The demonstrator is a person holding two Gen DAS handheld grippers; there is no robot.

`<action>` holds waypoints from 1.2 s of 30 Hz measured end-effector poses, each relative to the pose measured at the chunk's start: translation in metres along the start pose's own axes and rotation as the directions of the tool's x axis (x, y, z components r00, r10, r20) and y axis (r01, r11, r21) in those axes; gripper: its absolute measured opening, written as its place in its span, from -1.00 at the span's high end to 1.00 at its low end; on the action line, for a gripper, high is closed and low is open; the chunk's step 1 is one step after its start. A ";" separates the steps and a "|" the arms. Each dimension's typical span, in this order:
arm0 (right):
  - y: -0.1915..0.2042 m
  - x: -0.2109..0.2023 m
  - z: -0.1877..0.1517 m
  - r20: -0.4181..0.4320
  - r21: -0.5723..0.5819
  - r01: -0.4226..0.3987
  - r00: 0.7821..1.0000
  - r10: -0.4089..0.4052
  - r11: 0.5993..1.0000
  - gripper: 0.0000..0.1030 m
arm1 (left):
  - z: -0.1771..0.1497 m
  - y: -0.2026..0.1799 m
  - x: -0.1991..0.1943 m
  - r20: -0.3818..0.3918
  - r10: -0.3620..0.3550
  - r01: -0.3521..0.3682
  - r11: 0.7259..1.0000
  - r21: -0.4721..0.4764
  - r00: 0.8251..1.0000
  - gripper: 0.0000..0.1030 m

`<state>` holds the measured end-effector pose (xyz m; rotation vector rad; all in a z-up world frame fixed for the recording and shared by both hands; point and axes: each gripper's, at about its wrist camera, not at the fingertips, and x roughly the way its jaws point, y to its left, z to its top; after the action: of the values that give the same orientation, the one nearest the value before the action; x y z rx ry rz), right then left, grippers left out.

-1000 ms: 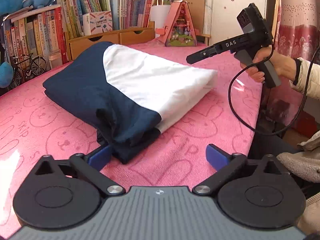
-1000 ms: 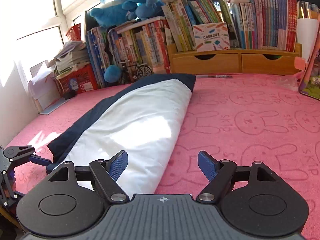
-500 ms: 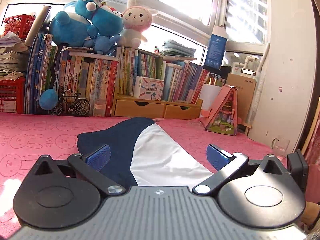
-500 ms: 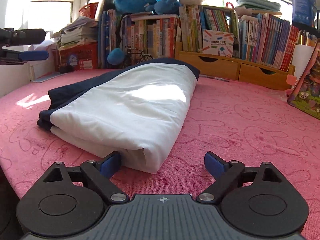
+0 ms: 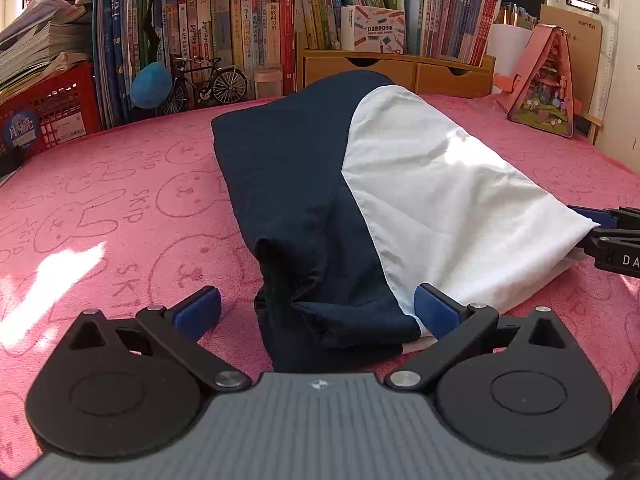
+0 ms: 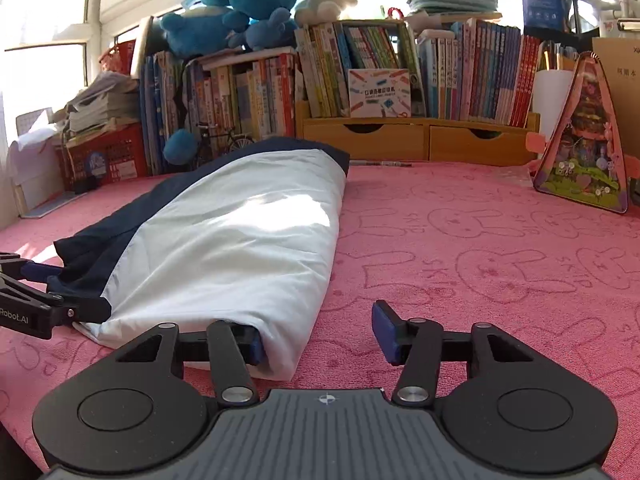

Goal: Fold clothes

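Left gripper [image 5: 316, 312]: grey ribbed housing with a small compass-like emblem at its front edge, flanked by two black round discs, black linkage arms with silver pivot screws, triangular cut-outs, and blue padded fingertips [image 5: 198, 312]. Right gripper [image 6: 320, 340]: same build, with blue pads [image 6: 384, 332] on black fingers. White lettering marks each gripper's side, partly cut off at the frame edge.

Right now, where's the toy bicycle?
In the left wrist view the toy bicycle stands at the back left, on the pink cloth's far edge against the books, beside a blue plush ball.
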<state>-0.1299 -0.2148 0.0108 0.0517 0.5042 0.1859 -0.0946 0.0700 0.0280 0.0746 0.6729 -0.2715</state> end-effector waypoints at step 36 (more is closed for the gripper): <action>0.025 -0.081 -0.034 -0.026 -0.121 -0.172 0.985 0.170 0.978 0.63 | 0.030 -0.035 -0.073 0.295 0.225 -0.266 0.958 0.107 0.929 -0.98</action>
<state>-0.2195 -0.2056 0.0220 -0.0271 0.5030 0.3858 -0.1407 0.0475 0.0977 0.2541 0.3548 -0.0844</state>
